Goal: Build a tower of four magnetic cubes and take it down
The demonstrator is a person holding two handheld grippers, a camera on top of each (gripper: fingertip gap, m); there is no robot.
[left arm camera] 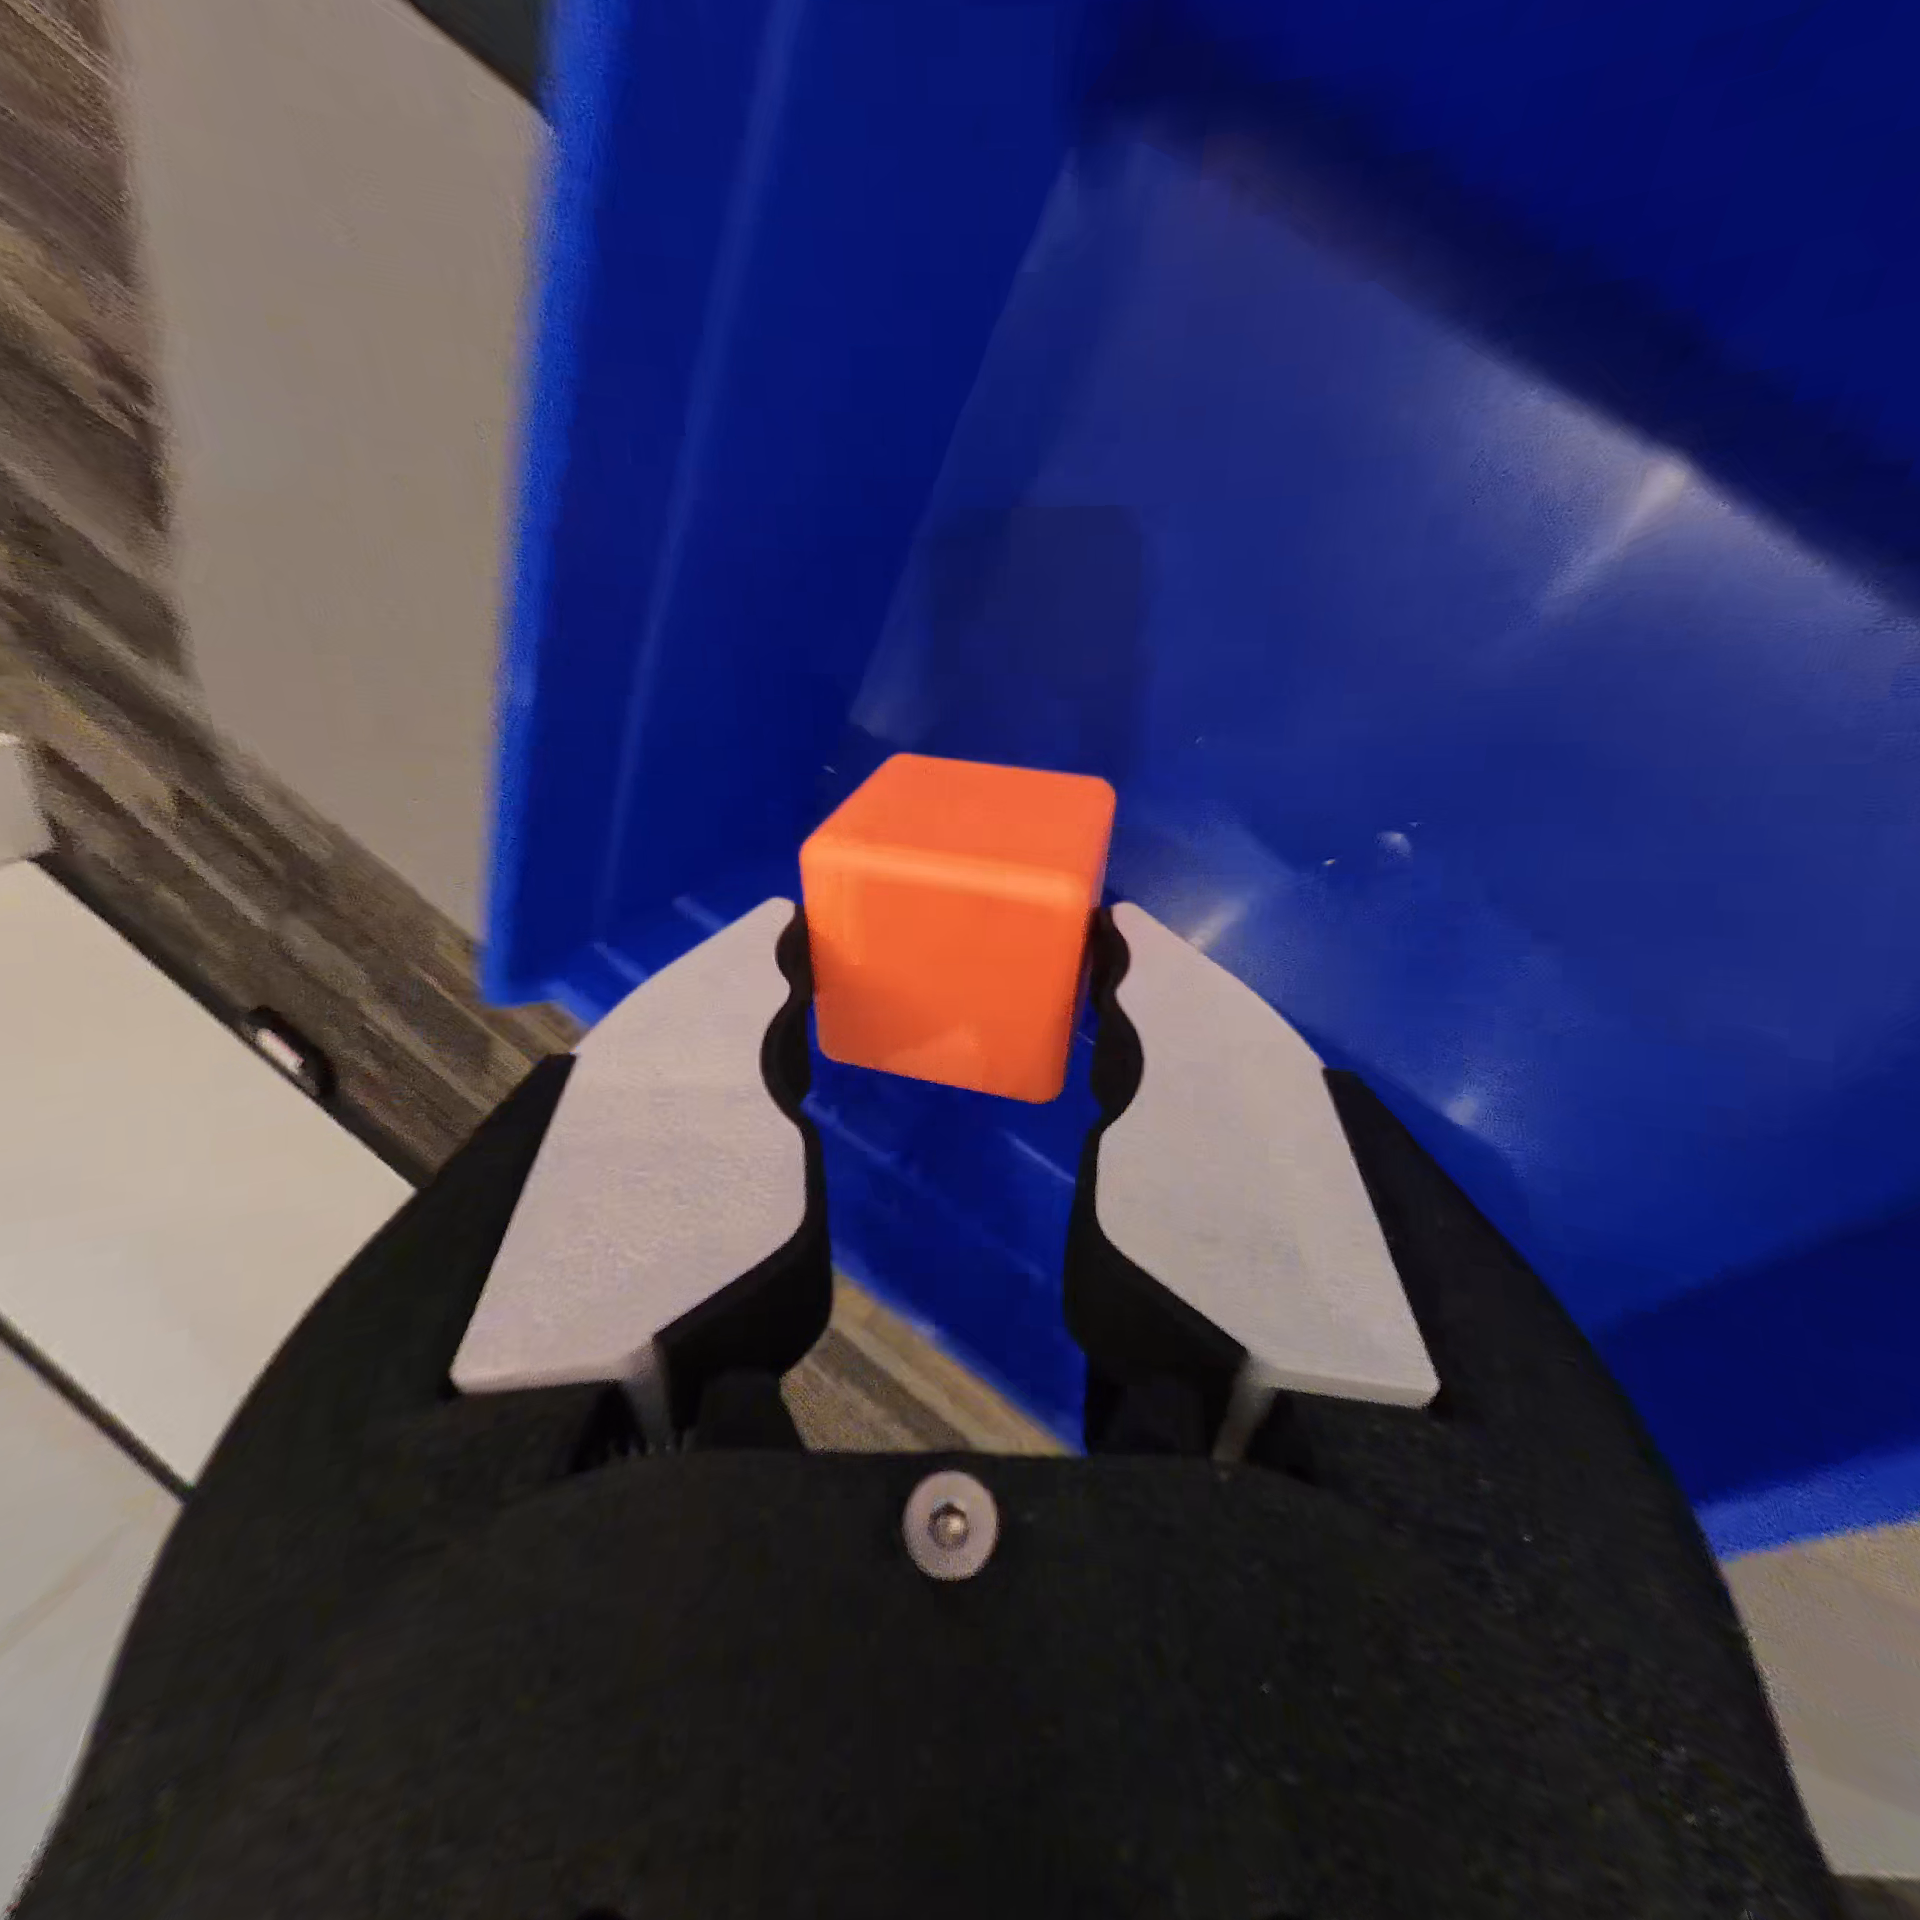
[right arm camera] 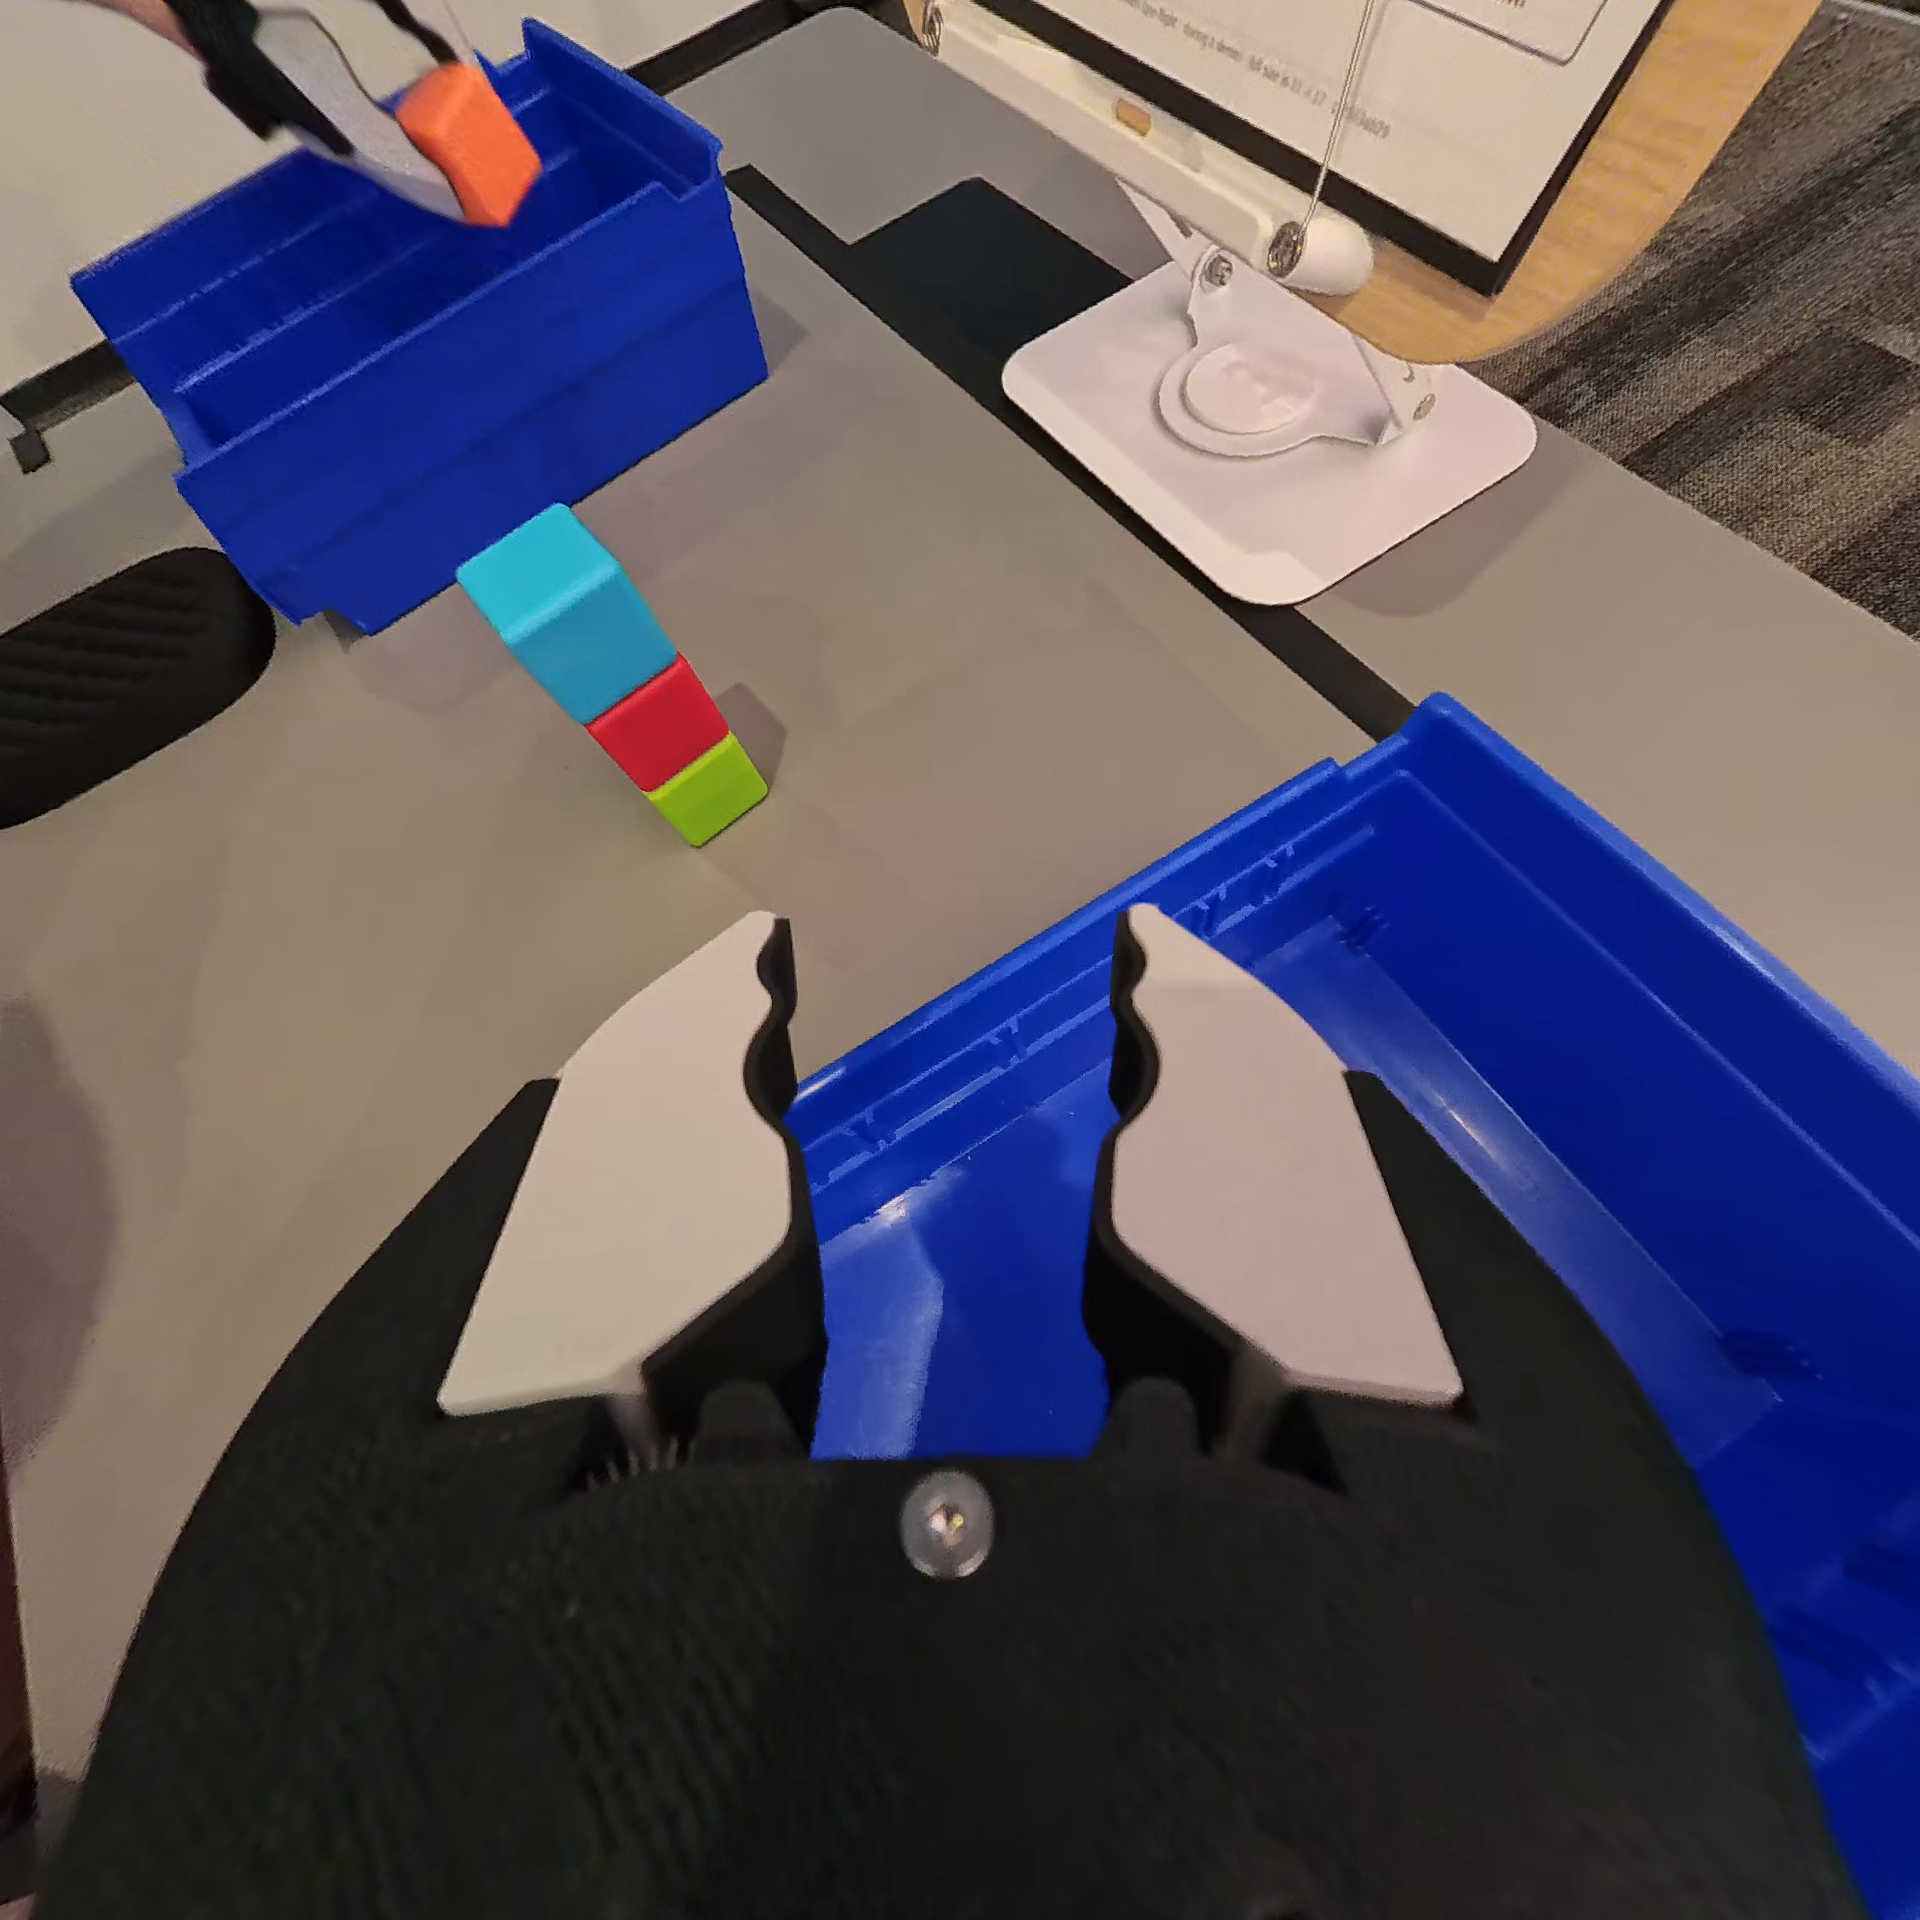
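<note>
The left gripper pinched the orange cube above the far blue bin. The right gripper stood spread and empty. Judged step: either adding or removing the fourth cube; the three-cube tower stood on the table.

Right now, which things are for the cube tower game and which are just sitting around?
For the game: orange cube in the left gripper; stack of blue cube, red cube, green cube; right gripper, open.

Just around: far blue bin, near blue bin, white stand.
</note>
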